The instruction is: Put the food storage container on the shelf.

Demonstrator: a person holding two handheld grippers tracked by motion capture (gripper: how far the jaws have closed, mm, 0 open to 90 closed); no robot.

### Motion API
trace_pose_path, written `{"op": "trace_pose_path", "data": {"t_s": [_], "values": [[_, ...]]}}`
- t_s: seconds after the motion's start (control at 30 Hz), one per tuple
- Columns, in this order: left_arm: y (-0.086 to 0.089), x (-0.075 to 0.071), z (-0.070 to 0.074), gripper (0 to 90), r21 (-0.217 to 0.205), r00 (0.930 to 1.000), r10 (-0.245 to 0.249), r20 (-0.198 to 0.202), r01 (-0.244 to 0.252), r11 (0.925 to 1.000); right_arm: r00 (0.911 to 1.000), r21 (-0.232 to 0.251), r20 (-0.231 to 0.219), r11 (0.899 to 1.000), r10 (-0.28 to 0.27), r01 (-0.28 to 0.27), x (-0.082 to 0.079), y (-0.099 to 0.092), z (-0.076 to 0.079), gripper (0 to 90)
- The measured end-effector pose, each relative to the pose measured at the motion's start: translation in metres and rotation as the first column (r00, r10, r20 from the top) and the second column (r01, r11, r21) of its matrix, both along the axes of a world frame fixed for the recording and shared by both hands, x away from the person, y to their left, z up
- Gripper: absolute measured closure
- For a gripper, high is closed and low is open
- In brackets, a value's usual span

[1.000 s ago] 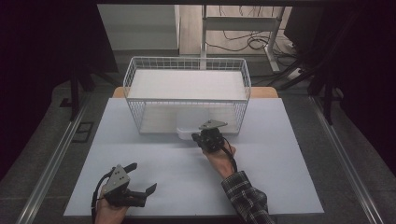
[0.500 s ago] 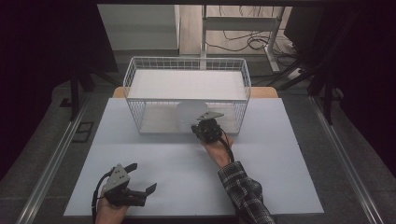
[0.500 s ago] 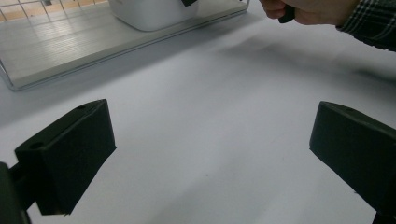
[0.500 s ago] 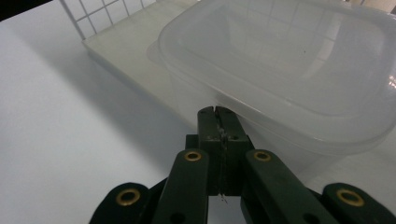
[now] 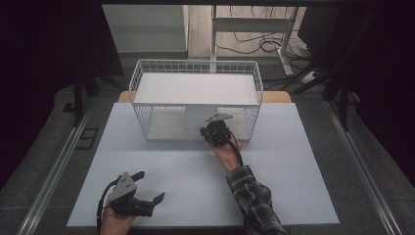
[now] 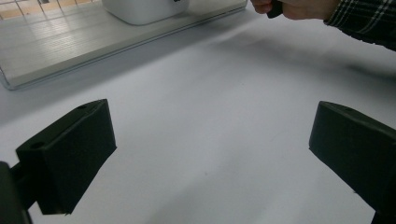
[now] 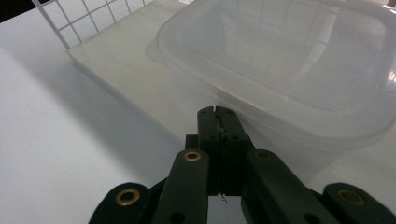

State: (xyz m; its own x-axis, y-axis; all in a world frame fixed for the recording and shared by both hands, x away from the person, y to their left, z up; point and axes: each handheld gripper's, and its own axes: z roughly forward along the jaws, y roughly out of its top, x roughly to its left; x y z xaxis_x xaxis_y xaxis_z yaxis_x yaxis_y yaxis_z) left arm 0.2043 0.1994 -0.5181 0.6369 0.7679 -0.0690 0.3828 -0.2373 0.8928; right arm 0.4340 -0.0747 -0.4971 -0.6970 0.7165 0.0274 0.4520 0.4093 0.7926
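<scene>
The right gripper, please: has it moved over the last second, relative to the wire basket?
Yes. In the high view the right gripper has moved forward, away from the person, and now sits at the wire basket's front edge, by the clear plastic container.

Left gripper [image 5: 149, 200]: black body, grey three-cornered plate on top, black cable trailing from rear. Own camera shows two thick black block pads [image 6: 70, 154], small screw hole in top of left one.

Right gripper [image 7: 218, 116]: black, grey plate, black cable; black linkage bars with brass-coloured rivets.

Right sleeve [image 5: 254, 200]: dark plaid, light check lines.
</scene>
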Motion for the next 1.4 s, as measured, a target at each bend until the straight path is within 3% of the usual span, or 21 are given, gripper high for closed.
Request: {"op": "trace_pose_path", "data": {"t_s": [0.43,0.8,1.07,1.2,1.4], "values": [[0.000,0.000,-0.001,0.3,0.008,0.9999,0.002,-0.011,-0.002,1.0000,0.9997,0.022,-0.003,0.999,0.024,-0.024,-0.015,-0.007,0.003,51.8],[-0.001,0.002,-0.004,0.6,0.017,0.9994,-0.004,-0.034,0.005,0.9998,0.9973,0.054,-0.024,0.996,0.070,-0.069,-0.030,-0.013,0.009,26.9],[-0.005,0.003,-0.006,2.9,0.038,0.9988,-0.017,-0.046,0.018,0.9991,0.9937,0.070,-0.027,0.992,0.109,-0.107,-0.046,-0.018,0.007,11.1],[-0.007,0.003,-0.007,2.8,0.053,0.9984,-0.026,-0.050,0.028,0.9982,0.9928,0.069,-0.023,0.991,0.117,-0.115,-0.053,-0.021,0.007,7.2],[-0.007,0.007,-0.011,2.7,0.048,0.9932,-0.057,-0.101,0.062,0.9969,0.9899,0.061,-0.034,0.989,0.138,-0.135,-0.062,-0.027,0.006,1.8]]}}
